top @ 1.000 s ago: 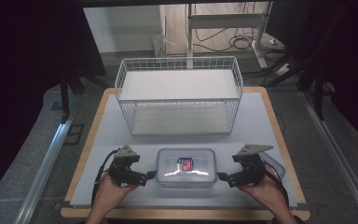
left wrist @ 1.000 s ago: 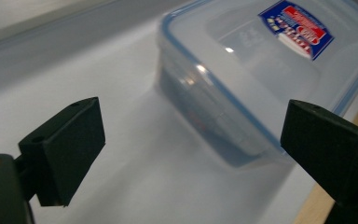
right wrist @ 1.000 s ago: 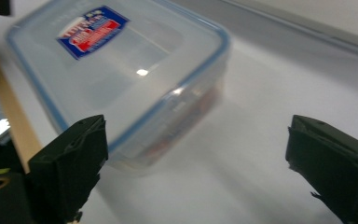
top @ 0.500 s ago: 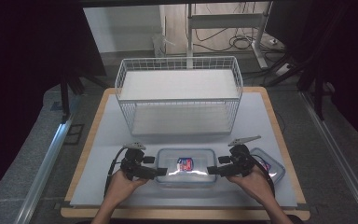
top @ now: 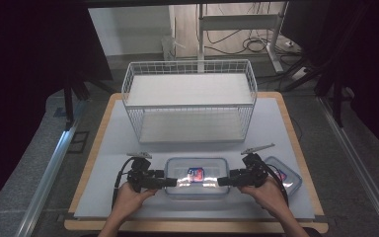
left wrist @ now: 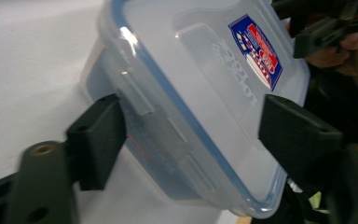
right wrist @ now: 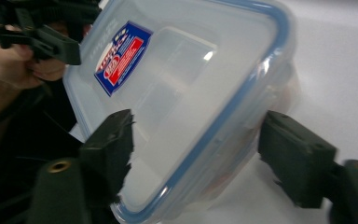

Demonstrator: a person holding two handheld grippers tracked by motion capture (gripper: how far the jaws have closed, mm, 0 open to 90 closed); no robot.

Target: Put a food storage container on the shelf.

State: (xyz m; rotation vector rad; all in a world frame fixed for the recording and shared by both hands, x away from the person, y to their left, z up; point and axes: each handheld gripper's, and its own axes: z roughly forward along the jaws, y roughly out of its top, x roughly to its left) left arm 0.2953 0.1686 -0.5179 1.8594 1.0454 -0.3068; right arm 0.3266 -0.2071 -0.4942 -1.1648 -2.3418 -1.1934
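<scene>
Where jaws gape: lidded container (top: 196,177).

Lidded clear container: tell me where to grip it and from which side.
Grip the clear container at its two short ends, left gripper coming from its left, right gripper from its right. It lies flat and long crosswise, and each gripper's open jaws already straddle an end.

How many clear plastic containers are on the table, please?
2. One container sits at the front centre, between the left gripper and right gripper. A second container lies at the front right, partly behind the right hand.
</scene>
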